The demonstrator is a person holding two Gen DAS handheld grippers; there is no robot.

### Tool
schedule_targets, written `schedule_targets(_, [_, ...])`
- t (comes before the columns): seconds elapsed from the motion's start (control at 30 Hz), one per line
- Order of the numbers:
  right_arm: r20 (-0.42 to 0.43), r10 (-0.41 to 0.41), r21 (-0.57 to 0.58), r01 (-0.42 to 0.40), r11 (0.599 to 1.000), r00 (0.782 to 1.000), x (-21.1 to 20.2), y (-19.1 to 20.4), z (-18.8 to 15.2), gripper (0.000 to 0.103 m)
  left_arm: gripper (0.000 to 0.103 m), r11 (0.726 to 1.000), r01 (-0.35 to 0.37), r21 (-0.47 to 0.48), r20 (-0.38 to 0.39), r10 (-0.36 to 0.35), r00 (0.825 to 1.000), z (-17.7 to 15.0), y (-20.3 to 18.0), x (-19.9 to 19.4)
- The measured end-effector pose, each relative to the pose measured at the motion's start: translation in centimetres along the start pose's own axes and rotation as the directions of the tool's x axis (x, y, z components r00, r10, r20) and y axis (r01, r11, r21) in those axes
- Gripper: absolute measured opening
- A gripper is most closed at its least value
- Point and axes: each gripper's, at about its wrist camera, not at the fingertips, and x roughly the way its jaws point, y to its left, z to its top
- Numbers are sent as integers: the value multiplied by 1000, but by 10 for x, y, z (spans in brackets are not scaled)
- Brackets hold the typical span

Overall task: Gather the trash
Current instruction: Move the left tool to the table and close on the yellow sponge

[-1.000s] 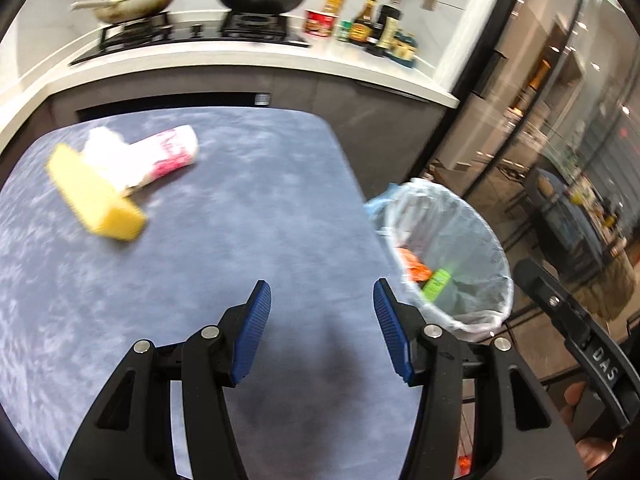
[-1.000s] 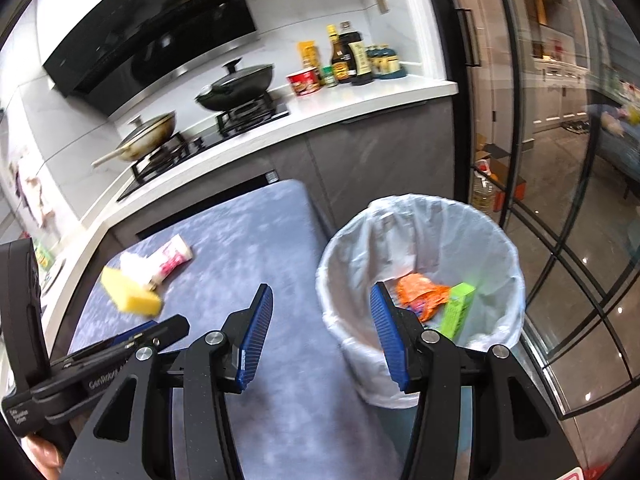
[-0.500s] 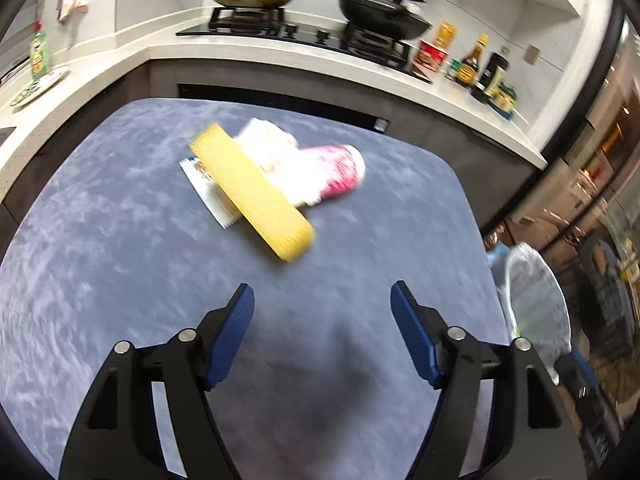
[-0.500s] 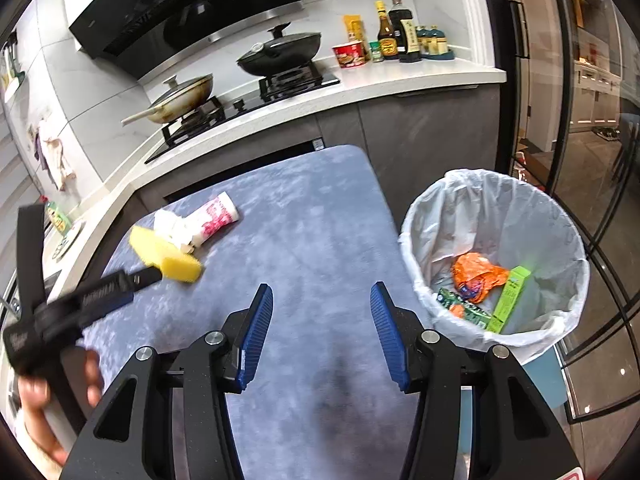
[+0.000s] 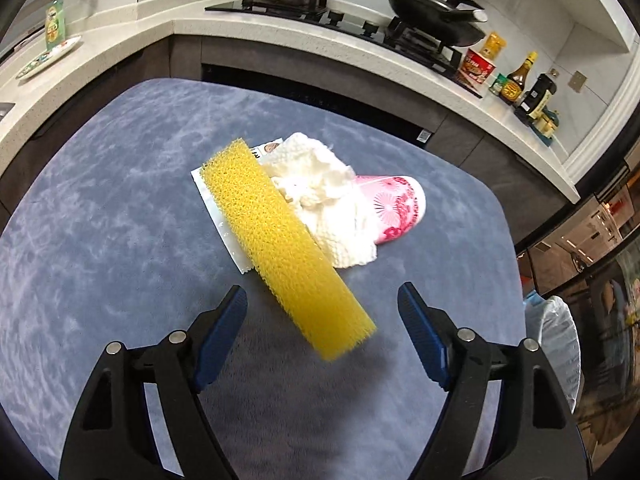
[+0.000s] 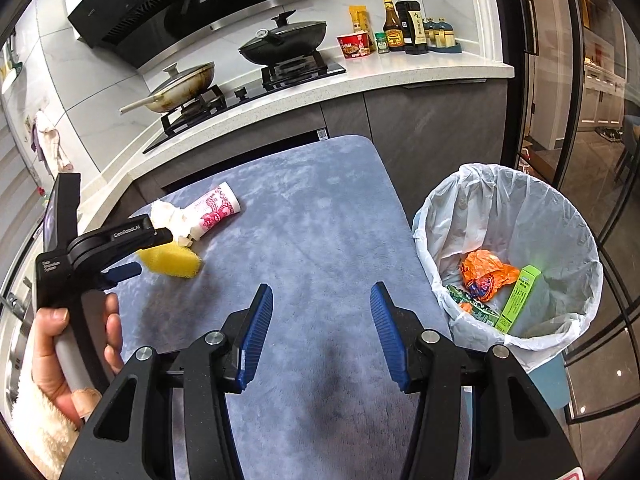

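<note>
The yellow sponge [image 5: 286, 246], a long coarse-pored block, lies on the blue-grey mottled cloth of the table [image 5: 100, 240], its long axis running diagonally from the far left toward the near right in the left wrist view, its near end reaching in between the tips of the left gripper [image 5: 322, 312]. It rests across a flat white packet [image 5: 224, 216] and against a crumpled white tissue [image 5: 324, 200], soft and lumpy, which spills from a pink-patterned paper cup [image 5: 394, 208] lying on its side with its base pointing right. The left gripper's blue ribbed pads stand wide apart, touching nothing. The right gripper [image 6: 322, 320] hangs over bare cloth, half open and empty. A hand [image 6: 60, 352] grips the left tool's handle. Beside the table's right edge stands a round bin [image 6: 508, 264] lined with thin white plastic, holding an orange wrapper [image 6: 484, 268] and a green box [image 6: 518, 300].
</note>
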Motion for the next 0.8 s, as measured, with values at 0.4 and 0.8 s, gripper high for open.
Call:
schedule_targets(0.4, [-15,11,-15,-12,1000,1000,12,11,1,50,39,999,38,-16,-34,-39,999,-5,15,1])
schedule_targets(0.8, [-47,97,-66,-100,993,994,34,59,7,50,29,999,46,7,0,-46,999,-31,62,-52])
